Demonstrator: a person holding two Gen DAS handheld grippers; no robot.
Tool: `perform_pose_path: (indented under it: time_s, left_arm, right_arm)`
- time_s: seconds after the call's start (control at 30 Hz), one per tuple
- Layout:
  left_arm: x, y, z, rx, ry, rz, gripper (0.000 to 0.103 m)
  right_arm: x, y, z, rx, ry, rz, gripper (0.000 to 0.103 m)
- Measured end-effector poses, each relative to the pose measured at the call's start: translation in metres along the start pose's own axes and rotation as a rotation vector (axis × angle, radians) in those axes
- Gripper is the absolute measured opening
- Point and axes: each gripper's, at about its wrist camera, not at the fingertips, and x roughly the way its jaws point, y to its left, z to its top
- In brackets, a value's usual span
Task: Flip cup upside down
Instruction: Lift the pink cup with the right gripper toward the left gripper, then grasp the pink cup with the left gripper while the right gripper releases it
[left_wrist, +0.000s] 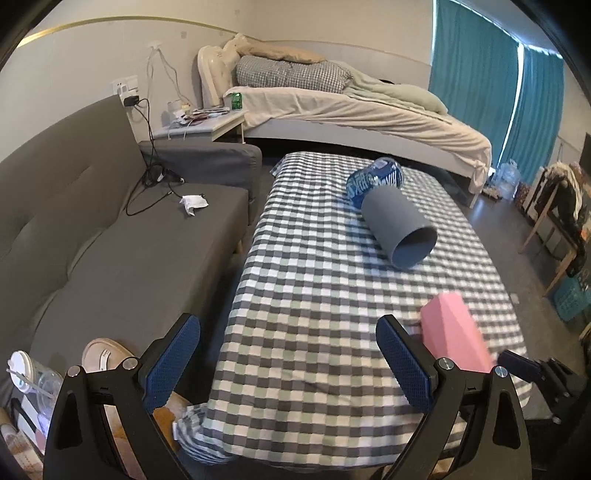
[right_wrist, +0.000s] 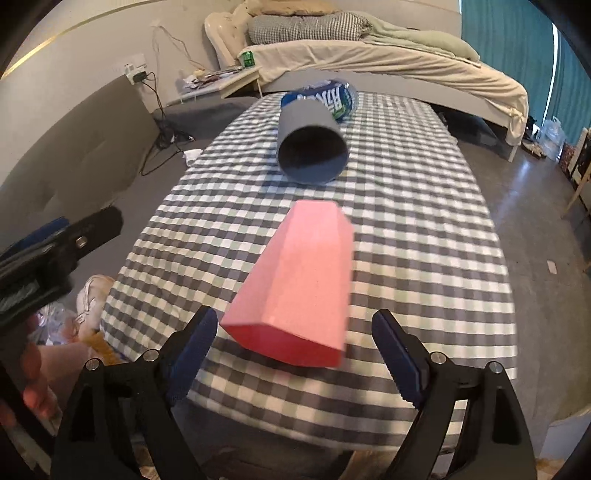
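A pink faceted cup (right_wrist: 295, 284) lies on its side on the checked tablecloth (right_wrist: 424, 229), its open mouth toward my right gripper (right_wrist: 295, 354). That gripper is open, with its jaws either side of the cup's mouth and apart from it. The cup also shows in the left wrist view (left_wrist: 454, 332), to the right of my left gripper (left_wrist: 288, 358), which is open and empty over the table's near left part. A grey cup (right_wrist: 314, 144) lies on its side further back, mouth toward me; it also shows in the left wrist view (left_wrist: 400, 229).
A blue snack bag (left_wrist: 375, 179) lies right behind the grey cup. A grey sofa (left_wrist: 110, 236) stands left of the table, a bed (left_wrist: 351, 107) behind it. Shoes and clutter (left_wrist: 103, 354) lie on the floor at the near left. Chairs (left_wrist: 557, 221) stand at the right.
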Motion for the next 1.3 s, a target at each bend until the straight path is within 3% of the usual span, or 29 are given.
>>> perform_pose_path:
  time_s: [0.1,0.23,0.37,0.5,0.83,0.87,0.97,1.1,1.3]
  left_arm:
    - [0.001,-0.011,0.006,-0.017,0.011,-0.016,0.099]
    - [0.009,-0.048,0.01,0.053,0.076,-0.038,0.099]
    - [0.019,-0.092,0.007,0.165,0.134,-0.096,0.099]
    - [0.04,-0.123,-0.001,0.23,0.228,-0.092,0.099]
    - [0.076,-0.144,-0.008,0.194,0.371,-0.193,0.097]
    - [0.077,-0.145,-0.008,0.193,0.379,-0.204,0.096]
    - [0.08,-0.148,-0.011,0.205,0.409,-0.232,0.065]
    - [0.079,-0.142,-0.008,0.183,0.409,-0.254,0.064]
    - [0.06,-0.131,0.009,0.155,0.3,-0.276,0.064]
  right_arm:
    - [-0.033,-0.017,0.005,0.019,-0.058,0.021,0.086]
    - [-0.061,-0.058,0.018,0.069,-0.125,-0.022,0.086]
    - [-0.064,-0.098,0.025,0.115,-0.155,-0.096,0.086]
    - [-0.048,-0.128,0.024,0.19,-0.129,-0.113,0.086]
    - [-0.029,-0.12,0.042,0.116,-0.117,-0.137,0.086]
    - [-0.027,-0.12,0.041,0.112,-0.116,-0.138,0.086]
    - [-0.024,-0.118,0.044,0.104,-0.11,-0.131,0.086]
    - [-0.024,-0.114,0.044,0.088,-0.119,-0.146,0.086]
    - [-0.025,-0.117,0.041,0.105,-0.119,-0.15,0.086]
